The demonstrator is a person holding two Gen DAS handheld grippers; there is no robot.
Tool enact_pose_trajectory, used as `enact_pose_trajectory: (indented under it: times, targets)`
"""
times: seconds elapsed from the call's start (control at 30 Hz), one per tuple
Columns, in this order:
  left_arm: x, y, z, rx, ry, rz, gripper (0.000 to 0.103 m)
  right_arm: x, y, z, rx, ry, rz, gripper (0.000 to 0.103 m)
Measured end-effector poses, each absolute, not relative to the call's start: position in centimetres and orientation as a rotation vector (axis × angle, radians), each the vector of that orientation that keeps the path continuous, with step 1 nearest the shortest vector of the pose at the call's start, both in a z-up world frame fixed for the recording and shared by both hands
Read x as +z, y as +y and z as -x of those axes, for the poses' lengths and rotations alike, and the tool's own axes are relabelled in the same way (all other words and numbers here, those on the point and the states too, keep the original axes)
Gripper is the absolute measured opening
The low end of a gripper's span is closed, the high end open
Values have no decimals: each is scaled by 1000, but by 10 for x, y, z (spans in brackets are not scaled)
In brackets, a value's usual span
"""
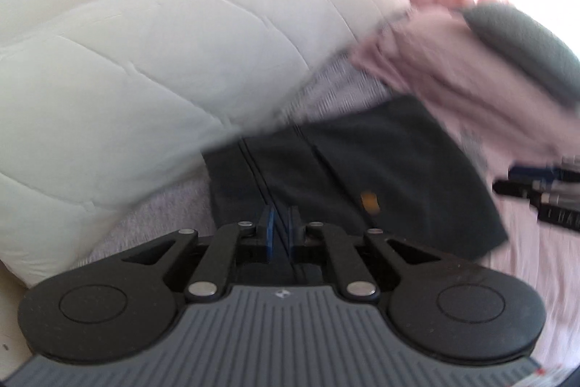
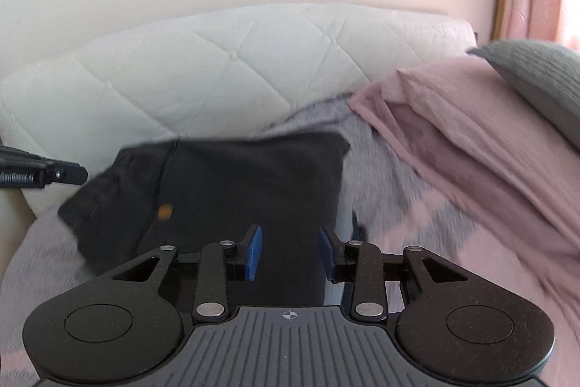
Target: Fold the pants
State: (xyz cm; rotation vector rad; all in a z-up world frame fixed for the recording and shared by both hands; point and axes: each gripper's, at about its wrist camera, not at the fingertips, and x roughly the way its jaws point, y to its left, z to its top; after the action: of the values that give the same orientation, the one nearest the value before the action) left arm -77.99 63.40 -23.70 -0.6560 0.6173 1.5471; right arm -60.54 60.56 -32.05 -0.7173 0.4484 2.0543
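Right wrist view: dark pants (image 2: 232, 191) on pink-grey bedspread (image 2: 417, 216), right gripper (image 2: 290, 251) apart, left gripper (image 1: 281, 229) together.

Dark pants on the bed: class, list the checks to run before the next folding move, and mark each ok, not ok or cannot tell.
1. Left gripper pinching the dark pants: cannot tell; pads nearly shut, fabric between them unclear.
2. Right gripper open over the pants: ok.
3. Pants lying flat on the bed cover: ok.
4. Pink pillow off the pants: ok.
5. Sharp view: not ok, left view blurred.
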Motion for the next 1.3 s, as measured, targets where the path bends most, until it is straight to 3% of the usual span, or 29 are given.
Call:
enact_pose_trajectory:
  times: [0.27, 0.47, 0.57, 0.73, 0.83, 0.97, 1.03, 1.17, 1.3]
  targets:
    - [-271, 650, 784, 1599, 647, 726, 7, -365, 601, 638, 1993, 447, 898, 33]
    - [-251, 644, 780, 1627, 657, 764, 7, -334, 606, 631, 1984, 572, 879, 35]
    - [-227, 625, 772, 1643, 653, 787, 8, -310, 590, 617, 1991, 633, 790, 43]
    - [-175, 571, 752, 1635, 624, 789, 35, -263, 547, 596, 1991, 685, 731, 55]
    - [-148, 538, 738, 1610, 617, 806, 45, -236, 517, 584, 2003, 698, 709, 59]
    - [-114, 496, 718, 1618, 630, 781, 56, -207, 479, 565, 2019, 738, 672, 60]
    - [-100, 474, 709, 1630, 625, 772, 66, -193, 455, 554, 2031, 756, 654, 61]
    - [-75, 433, 690, 1652, 629, 744, 70, -171, 417, 539, 2042, 757, 648, 61]
    - [-55, 397, 673, 1691, 610, 705, 88, -152, 388, 523, 2046, 776, 636, 61]
